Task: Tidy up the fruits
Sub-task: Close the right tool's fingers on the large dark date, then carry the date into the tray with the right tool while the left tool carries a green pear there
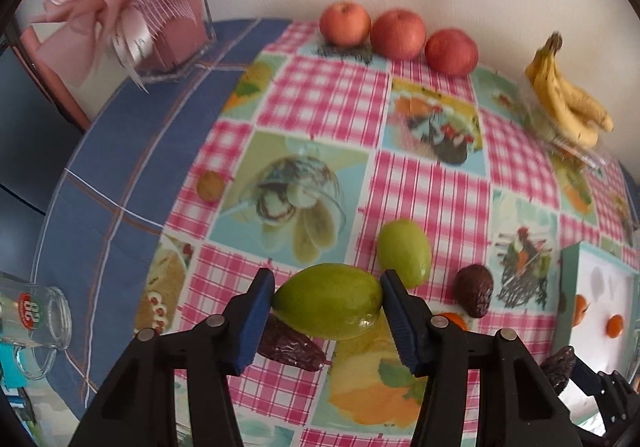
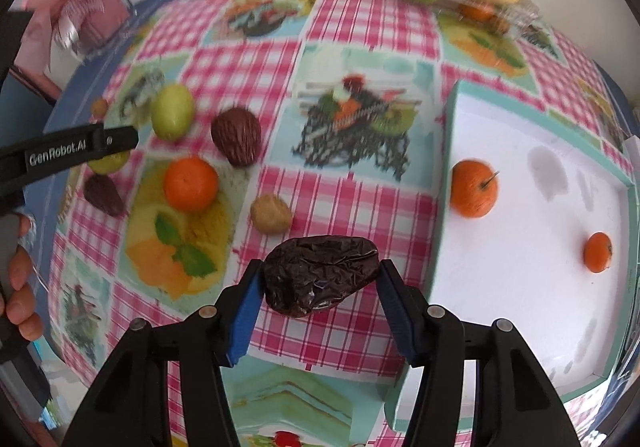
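While each gripper (image 1: 327,301) (image 2: 320,277) clamps one fruit: three apples (image 1: 397,34), two boxed oranges (image 2: 474,189).

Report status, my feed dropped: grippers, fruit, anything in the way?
Left gripper shut on oval green fruit. Right gripper shut on wrinkled dark date. White teal-rimmed tray holds two small oranges. Nothing blocking.

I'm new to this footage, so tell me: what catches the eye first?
Each gripper clamps a fruit above the pink checked tablecloth: the left gripper a smooth green oval fruit, the right gripper a wrinkled dark brown date. Two small oranges lie in the white tray at right.
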`<state>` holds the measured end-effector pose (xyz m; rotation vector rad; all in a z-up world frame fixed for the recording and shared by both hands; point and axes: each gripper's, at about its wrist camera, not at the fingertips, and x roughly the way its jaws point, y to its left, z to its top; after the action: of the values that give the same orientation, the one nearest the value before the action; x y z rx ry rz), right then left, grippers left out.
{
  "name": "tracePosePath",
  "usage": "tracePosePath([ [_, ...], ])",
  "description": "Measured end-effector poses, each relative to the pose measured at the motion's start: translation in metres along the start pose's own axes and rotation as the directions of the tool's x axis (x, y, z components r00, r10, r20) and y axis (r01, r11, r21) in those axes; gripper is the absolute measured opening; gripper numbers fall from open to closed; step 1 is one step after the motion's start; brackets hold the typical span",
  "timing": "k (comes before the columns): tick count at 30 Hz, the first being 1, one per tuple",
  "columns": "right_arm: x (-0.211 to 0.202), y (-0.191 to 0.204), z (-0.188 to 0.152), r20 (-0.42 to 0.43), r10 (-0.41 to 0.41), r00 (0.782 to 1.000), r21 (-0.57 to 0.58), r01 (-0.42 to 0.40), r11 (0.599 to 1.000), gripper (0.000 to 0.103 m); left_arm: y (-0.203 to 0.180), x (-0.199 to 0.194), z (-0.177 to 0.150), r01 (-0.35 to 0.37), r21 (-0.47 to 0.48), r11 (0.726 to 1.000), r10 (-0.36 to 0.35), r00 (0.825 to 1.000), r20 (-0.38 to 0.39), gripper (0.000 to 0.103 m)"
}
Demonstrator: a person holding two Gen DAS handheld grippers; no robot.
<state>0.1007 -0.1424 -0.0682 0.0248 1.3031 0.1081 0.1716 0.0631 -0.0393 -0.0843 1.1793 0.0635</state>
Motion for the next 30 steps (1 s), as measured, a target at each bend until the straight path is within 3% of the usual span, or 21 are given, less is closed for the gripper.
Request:
tracePosePath([
  [7, -0.027, -0.013, 0.006, 0.079, 0.006, 0.997, 0.039, -0.009, 0.999, 0.058, -0.006, -0.011, -0.001, 0.019, 0.0, 1.0, -0.019, 1.0, 0.019, 0.058],
  [15, -0.03, -0.05, 0.002, 0.092, -0.058, 0.994, 0.145, 0.044, 0.988, 0.058, -0.027, -0.016, -0.001, 0.03, 0.043, 0.999, -0.032, 0.999, 0.028, 0.058],
  [23, -0.039, -0.116, -0.006, 0.072, -0.148, 0.986, 0.306, 0.119, 0.945, 0.058, -0.065, -0.026, -0.006, 0.062, 0.112, 0.992, -0.067, 0.997, 0.037, 0.058],
  [30, -0.047, -0.168, -0.021, 0.059, -0.2, 0.978, 0.437, 0.155, 0.886, 0.058, -0.122, -0.035, -0.022, 0.101, 0.235, 0.967, -0.111, 0.993, 0.03, 0.058],
])
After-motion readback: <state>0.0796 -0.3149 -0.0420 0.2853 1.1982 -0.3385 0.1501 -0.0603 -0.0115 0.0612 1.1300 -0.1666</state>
